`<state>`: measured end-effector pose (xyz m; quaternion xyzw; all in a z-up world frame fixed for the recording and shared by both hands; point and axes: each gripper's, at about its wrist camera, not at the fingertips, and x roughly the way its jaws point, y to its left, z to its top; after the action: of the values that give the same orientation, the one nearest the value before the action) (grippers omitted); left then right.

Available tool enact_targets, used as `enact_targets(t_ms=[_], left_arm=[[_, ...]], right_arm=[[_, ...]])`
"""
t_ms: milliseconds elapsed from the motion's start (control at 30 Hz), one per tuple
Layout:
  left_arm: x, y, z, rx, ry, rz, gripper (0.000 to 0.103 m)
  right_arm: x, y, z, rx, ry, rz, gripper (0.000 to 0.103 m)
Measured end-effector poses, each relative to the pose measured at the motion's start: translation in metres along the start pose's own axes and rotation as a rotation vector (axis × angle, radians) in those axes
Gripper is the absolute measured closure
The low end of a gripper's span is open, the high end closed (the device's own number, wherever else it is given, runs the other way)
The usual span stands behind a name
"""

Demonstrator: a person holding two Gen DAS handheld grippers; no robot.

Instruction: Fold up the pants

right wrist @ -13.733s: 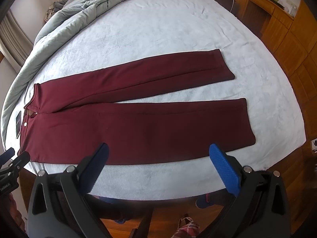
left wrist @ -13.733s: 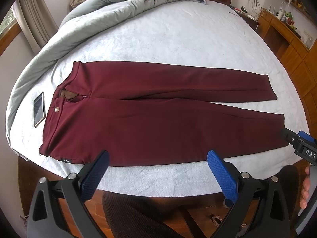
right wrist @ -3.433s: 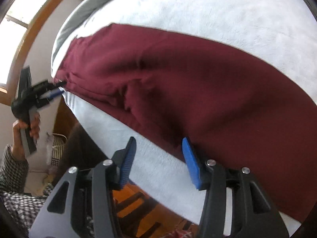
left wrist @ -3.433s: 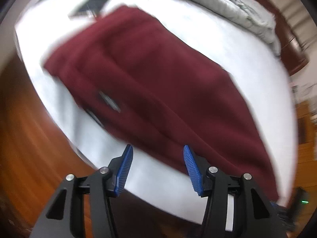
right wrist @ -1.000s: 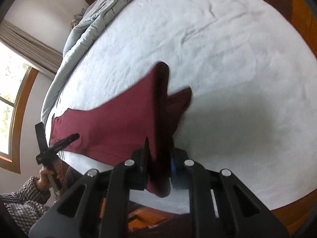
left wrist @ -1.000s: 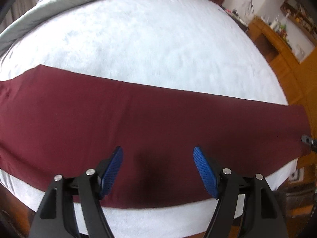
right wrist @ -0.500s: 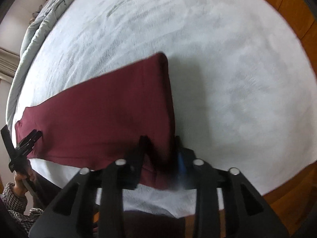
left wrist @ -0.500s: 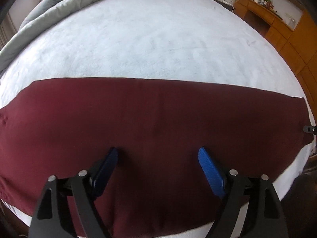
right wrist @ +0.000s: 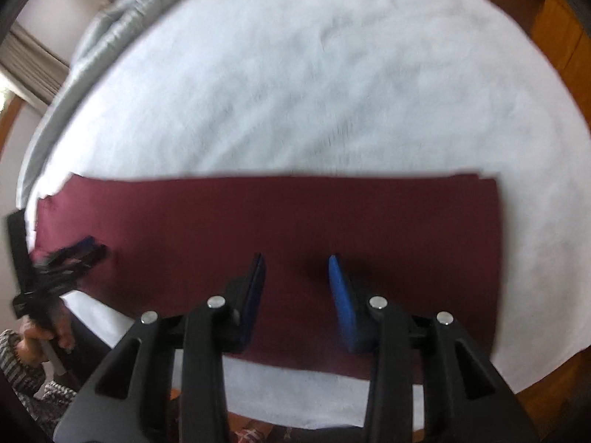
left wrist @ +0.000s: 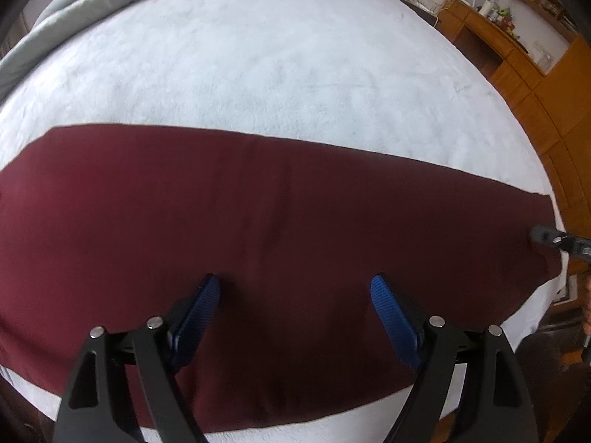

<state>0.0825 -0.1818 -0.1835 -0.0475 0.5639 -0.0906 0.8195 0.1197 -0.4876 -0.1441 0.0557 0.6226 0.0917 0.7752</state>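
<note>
The pants [left wrist: 280,221] lie as one long maroon band across the frame's middle on the bed [left wrist: 280,55] — legs stacked, cross folds left. Left claw [left wrist: 295,295] spread, empty; right claw [right wrist: 296,280] opening, pinching nothing.

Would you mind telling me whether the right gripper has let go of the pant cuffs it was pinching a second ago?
Yes. The right gripper is opening with nothing between its jaws, and the maroon pants now lie flat on the white bedsheet.
</note>
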Motion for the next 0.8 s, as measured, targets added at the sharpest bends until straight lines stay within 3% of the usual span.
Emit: enact_targets(t_ms=[100,233,333,467,600,800], left_arm=[[0.005,-0.004,0.002,0.026,0.016,0.002,0.011],[0.001,-0.011,0.005,0.039,0.019,0.024,0.011],[-0.013,-0.012,0.005,0.020,0.009,0.000,0.010],[-0.033,-0.015,0.000,0.007,-0.010,-0.033,0.007],[-0.036,-0.024,-0.003,0.001,-0.022,-0.060,0.007],[-0.025,-0.040,-0.007,0.039,0.001,-0.041,0.007]], right_arm=[[0.014,-0.001,-0.001,0.031,0.008,0.004,0.067],[-0.010,-0.009,-0.002,0.064,-0.017,0.065,0.064],[-0.051,-0.035,-0.013,0.140,-0.110,0.121,0.040],[-0.090,-0.081,-0.042,0.255,-0.186,0.117,0.030],[-0.086,-0.122,-0.075,0.371,-0.172,0.137,0.030],[-0.055,-0.138,-0.100,0.454,-0.136,0.205,0.031]])
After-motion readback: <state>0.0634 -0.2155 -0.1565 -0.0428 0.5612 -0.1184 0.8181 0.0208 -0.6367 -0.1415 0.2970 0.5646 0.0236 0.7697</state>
